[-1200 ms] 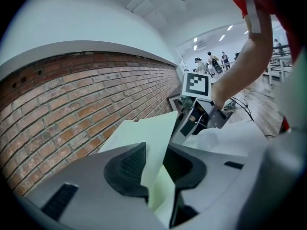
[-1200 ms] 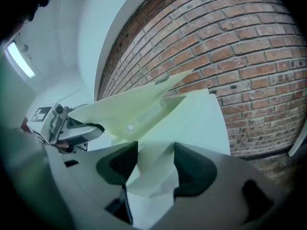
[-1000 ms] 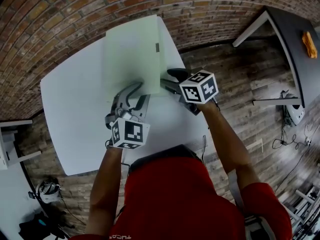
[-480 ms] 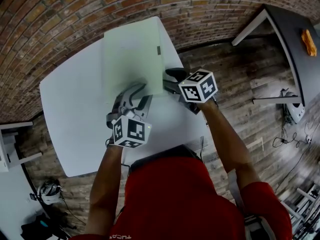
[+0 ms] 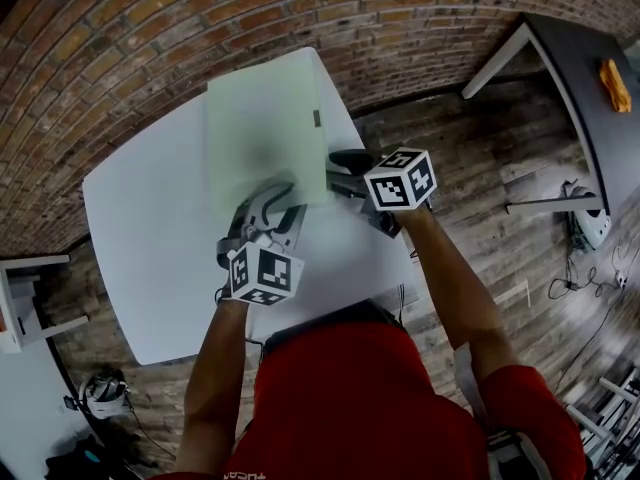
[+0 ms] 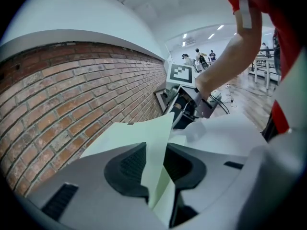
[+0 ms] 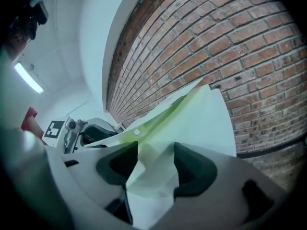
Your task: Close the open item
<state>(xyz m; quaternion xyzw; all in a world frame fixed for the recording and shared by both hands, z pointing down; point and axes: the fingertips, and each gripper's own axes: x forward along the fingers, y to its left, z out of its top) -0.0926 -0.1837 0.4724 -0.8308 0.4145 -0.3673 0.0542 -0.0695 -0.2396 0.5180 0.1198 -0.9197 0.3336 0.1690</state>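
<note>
Pale green folder [image 5: 265, 133] sits at the far side of the white table [image 5: 140, 228], by the brick wall [image 5: 130, 28]. The left gripper [image 6: 156, 159] pinches its near edge. The right gripper [image 7: 156, 164] seems clamped on a crumpled corner, near a round snap [image 7: 136, 132].

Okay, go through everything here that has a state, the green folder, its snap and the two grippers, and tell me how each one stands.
folder: partly open, its leaves apart in a wedge, not yet flat shut.
snap button: unfastened, showing on one of the parted leaves.
left gripper: jaws closed on an upright edge of the folder.
right gripper: jaws closed on a bent edge of the folder.
</note>
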